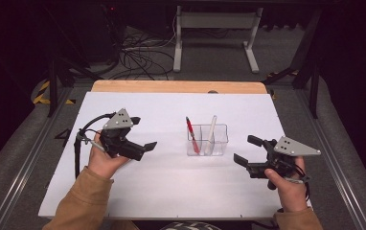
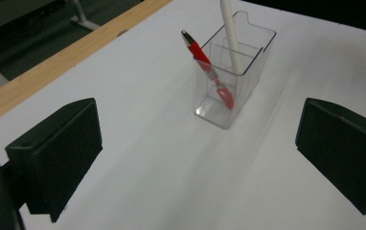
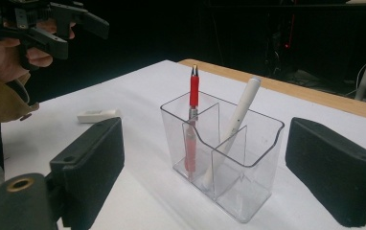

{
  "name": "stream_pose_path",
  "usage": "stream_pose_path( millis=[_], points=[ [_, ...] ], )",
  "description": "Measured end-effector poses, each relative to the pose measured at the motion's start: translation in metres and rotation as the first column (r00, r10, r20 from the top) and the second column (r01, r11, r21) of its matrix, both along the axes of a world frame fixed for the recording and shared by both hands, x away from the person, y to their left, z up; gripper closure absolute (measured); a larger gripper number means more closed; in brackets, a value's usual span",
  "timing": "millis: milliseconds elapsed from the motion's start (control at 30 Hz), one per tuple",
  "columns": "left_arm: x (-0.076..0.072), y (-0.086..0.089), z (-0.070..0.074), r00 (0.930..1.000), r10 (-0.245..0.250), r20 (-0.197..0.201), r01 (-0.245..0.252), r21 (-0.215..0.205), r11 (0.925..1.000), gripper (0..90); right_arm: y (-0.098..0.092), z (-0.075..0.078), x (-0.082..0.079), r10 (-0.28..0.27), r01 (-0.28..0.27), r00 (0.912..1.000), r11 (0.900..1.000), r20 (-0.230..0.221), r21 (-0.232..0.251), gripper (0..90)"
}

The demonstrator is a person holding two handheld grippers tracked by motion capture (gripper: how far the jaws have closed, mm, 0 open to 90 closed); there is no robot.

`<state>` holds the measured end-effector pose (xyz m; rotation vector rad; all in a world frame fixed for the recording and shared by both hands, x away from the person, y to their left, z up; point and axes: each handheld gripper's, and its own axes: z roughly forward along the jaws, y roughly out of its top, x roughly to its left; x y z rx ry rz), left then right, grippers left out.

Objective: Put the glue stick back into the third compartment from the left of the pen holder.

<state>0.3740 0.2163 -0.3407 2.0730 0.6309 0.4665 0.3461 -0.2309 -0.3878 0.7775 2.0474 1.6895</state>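
I judged the place to be a lab or recording studio, not a home. The table [image 1: 123,201] carried a white sheet over a wooden top, whose bare wood showed along the far edge. Beyond that edge I noted a tangle of cables [image 1: 140,55] on grey carpet, the white legs of a frame [image 1: 214,38], and black-and-yellow hazard tape [image 1: 41,92] at the left. Dark surroundings closed it in.

White table [image 1: 123,191]; clear holder [image 1: 218,143]; red pen [image 1: 191,133]; white pen [image 1: 212,127].
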Motion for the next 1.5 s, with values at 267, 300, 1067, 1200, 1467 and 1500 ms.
stream_pose_path(
  millis=[267, 300, 1067, 1200, 1467, 1500],
  points=[
    [-0.004, 0.015, -0.006, 0.9994, 0.016, -0.031, -0.015, 0.034, 0.9993, 2.9, 0.000, 0.000, 0.000, 0.003, -0.003, 1.0000, 1.000, 0.002, 0.001, 13.8],
    [-0.004, 0.019, -0.007, 0.9991, 0.021, -0.037, -0.019, 0.031, 0.9993, 3.0, -0.001, 0.000, 0.000, 0.002, -0.002, 1.0000, 1.000, 0.001, 0.001, 13.8],
    [-0.006, 0.053, -0.026, 0.9848, 0.115, -0.130, -0.099, 0.123, 0.9875, 4.9, -0.001, 0.001, -0.001, 0.000, 0.000, 1.0000, 1.000, 0.003, 0.001, 13.9],
    [-0.005, 0.053, -0.029, 0.9830, 0.127, -0.133, -0.107, 0.147, 0.9834, 5.2, -0.001, 0.001, -0.001, 0.001, -0.001, 1.0000, 1.000, 0.003, 0.000, 13.8],
    [0.002, 0.051, -0.041, 0.9711, 0.143, -0.191, -0.101, 0.217, 0.9709, 10.8, -0.001, 0.001, -0.001, 0.001, -0.001, 1.0000, 1.000, 0.004, 0.000, 13.8],
    [0.003, 0.050, -0.043, 0.9698, 0.148, -0.194, -0.102, 0.232, 0.9673, 11.1, -0.001, 0.001, -0.001, 0.002, -0.002, 1.0000, 1.000, 0.004, 0.001, 13.8]
  ],
)
